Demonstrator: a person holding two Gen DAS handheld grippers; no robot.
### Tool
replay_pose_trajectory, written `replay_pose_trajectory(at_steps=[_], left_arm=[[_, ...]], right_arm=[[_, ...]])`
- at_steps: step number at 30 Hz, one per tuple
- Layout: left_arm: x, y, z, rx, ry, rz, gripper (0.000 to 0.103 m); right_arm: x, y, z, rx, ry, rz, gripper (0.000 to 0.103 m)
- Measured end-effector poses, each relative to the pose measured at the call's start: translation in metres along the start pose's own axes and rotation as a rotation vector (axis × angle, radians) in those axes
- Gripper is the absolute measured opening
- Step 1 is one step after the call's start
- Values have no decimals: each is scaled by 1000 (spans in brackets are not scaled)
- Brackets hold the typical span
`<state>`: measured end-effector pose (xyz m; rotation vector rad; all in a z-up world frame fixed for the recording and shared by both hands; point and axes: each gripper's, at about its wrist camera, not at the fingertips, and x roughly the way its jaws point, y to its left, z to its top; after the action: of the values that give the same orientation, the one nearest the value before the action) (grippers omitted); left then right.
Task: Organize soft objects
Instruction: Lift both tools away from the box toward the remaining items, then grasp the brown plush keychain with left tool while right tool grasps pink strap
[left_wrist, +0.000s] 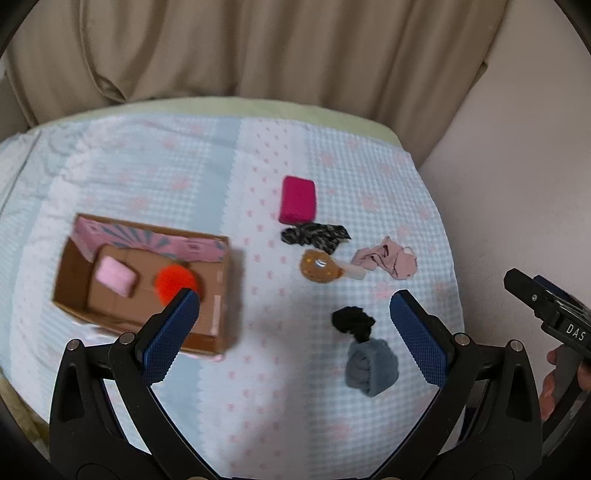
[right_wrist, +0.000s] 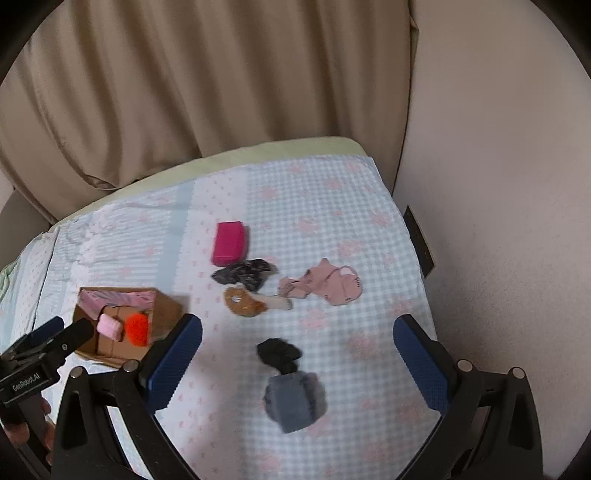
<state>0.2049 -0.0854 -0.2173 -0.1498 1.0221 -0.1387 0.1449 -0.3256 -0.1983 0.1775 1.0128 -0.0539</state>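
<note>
2 grippers ours, both released, nothing held: left gripper (left_wrist: 294, 308) above bed (left_wrist: 229, 406), right gripper (right_wrist: 297, 332) likewise. Nearest us, grey sock roll (right_wrist: 293, 400) touching black sock (right_wrist: 279, 352). Left, cardboard box (left_wrist: 218, 295) holds pink sponge (left_wrist: 115, 276) and orange pom-pom (left_wrist: 173, 282). Farther, brown plush drumstick (right_wrist: 245, 302), pink garment (right_wrist: 332, 286) beside it, dark patterned cloth (right_wrist: 243, 275), then magenta sponge (right_wrist: 229, 242). Beige curtain (right_wrist: 184, 92) behind.
</note>
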Motion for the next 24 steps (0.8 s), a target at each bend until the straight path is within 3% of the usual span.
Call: replay_pose_trajectory(at_steps=[11, 24], left_arm=[[123, -32, 11, -57, 127, -18, 102], [280, -26, 5, -208, 252, -51, 98]], right_arm=[[110, -56, 17, 91, 108, 26, 103], [245, -72, 17, 173, 221, 30, 103]])
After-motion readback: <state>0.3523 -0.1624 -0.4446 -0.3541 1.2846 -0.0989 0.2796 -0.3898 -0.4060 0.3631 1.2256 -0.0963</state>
